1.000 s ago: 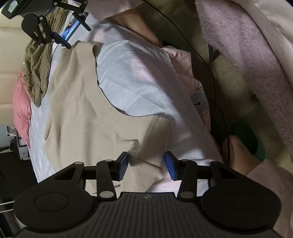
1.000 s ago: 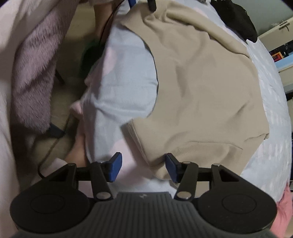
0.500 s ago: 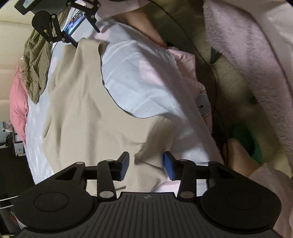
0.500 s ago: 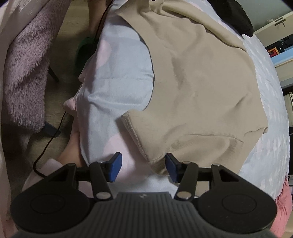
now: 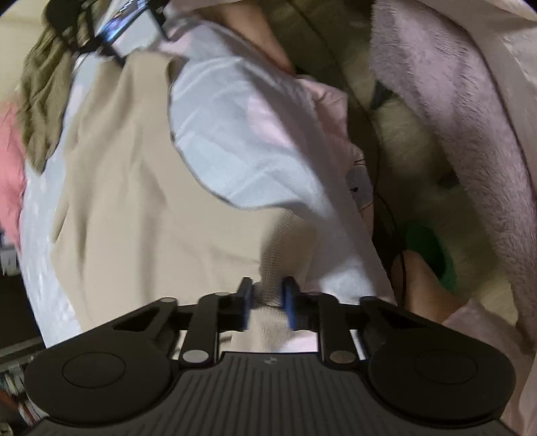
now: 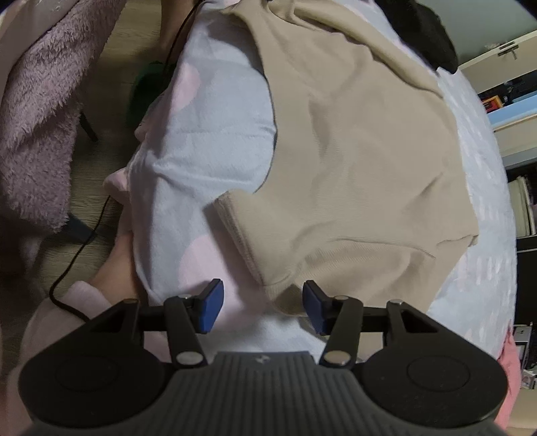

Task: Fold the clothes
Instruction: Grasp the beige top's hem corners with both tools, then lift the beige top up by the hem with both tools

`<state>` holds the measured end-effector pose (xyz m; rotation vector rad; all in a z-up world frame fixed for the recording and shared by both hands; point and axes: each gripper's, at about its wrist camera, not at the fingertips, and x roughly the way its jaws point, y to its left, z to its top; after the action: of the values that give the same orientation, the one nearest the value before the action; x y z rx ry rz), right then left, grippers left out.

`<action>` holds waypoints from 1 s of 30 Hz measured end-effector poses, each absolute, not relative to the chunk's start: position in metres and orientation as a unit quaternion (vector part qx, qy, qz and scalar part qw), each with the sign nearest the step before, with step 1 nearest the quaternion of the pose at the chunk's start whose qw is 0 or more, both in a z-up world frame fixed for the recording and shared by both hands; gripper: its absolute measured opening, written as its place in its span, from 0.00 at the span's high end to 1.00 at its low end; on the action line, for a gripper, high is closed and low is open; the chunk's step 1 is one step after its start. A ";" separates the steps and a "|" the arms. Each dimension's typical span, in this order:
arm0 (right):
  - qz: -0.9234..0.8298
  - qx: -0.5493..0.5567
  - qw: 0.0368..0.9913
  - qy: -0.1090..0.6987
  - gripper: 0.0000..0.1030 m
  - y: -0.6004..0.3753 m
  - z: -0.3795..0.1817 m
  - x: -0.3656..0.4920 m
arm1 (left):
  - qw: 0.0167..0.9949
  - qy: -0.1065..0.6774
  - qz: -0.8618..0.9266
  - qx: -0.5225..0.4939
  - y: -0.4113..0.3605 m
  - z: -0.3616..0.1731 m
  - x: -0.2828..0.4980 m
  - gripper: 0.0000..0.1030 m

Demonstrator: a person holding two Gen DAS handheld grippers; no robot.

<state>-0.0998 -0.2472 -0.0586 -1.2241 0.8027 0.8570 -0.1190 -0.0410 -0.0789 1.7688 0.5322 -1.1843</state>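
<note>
One beige sweater (image 5: 141, 214) is lying spread on one pale blue-and-pink bedcover (image 5: 241, 134), and two grippers are working over it. In the left wrist view, at six o'clock, the left gripper (image 5: 267, 300) is pinching the ribbed cuff (image 5: 273, 268) of the sweater: its jaws have just been closing, and the two blue pads (image 5: 290, 302) are now sitting close together with the bunched knit pressed between them. From there the sleeve is running up toward twelve o'clock and joining the body of the sweater, which is filling the nine-to-eleven o'clock part of the view. Farther off, at eleven o'clock, the right gripper (image 5: 124, 37) is showing as a blur at the far corner of the sweater. One olive garment (image 5: 43, 107) is lying crumpled at ten o'clock, with one pink item (image 5: 10, 174) at nine o'clock beside it.

In the right wrist view, the right gripper (image 6: 262, 307) is hanging with its jaws standing wide apart at six o'clock. The ribbed corner (image 6: 285, 295) of the sweater is lying between the two pads (image 6: 211, 308); the right-hand pad is looking just at the hem's edge, the left-hand pad is clear of it, so nothing is being gripped. The sweater is stretching away toward one o'clock. One fuzzy pink blanket (image 6: 43, 100) is hanging at ten o'clock, and one dark garment (image 6: 433, 30) is lying at one o'clock, farthest off.
</note>
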 end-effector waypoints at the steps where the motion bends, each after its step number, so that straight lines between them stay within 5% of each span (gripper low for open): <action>1: 0.379 -0.541 0.664 0.352 0.48 -0.248 -0.059 -0.099 | 0.481 0.223 -0.474 0.703 -0.038 -0.075 -0.118 0.88; 8: 0.365 -0.582 0.666 0.292 0.60 -0.237 -0.066 -0.102 | 0.635 0.265 -0.411 0.598 -0.013 -0.029 -0.106 0.92; 10: 0.353 -0.594 0.675 0.258 0.56 -0.233 -0.062 -0.105 | 0.669 0.274 -0.388 0.571 -0.007 -0.013 -0.102 0.92; 12: 0.337 -0.616 0.681 0.210 0.36 -0.228 -0.061 -0.111 | 0.698 0.276 -0.367 0.550 -0.002 0.001 -0.099 0.92; 17: 0.363 -0.643 0.647 0.191 0.39 -0.215 -0.067 -0.115 | 0.740 0.277 -0.336 0.513 0.002 0.025 -0.091 0.92; 20: 0.376 -0.677 0.605 0.189 0.71 -0.209 -0.075 -0.117 | 0.748 0.278 -0.324 0.508 0.002 0.031 -0.087 0.92; 24: 0.371 -0.686 0.597 0.189 0.90 -0.203 -0.070 -0.119 | 0.748 0.271 -0.316 0.518 -0.001 0.030 -0.089 0.92; 30: 0.311 -0.637 0.687 0.160 0.93 -0.204 -0.012 -0.113 | 0.779 0.275 -0.288 0.485 0.006 0.043 -0.084 0.92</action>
<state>-0.1129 -0.2038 -0.0123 -1.4267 0.3583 0.6952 -0.0839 0.0055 0.0428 1.0477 0.5947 -0.6228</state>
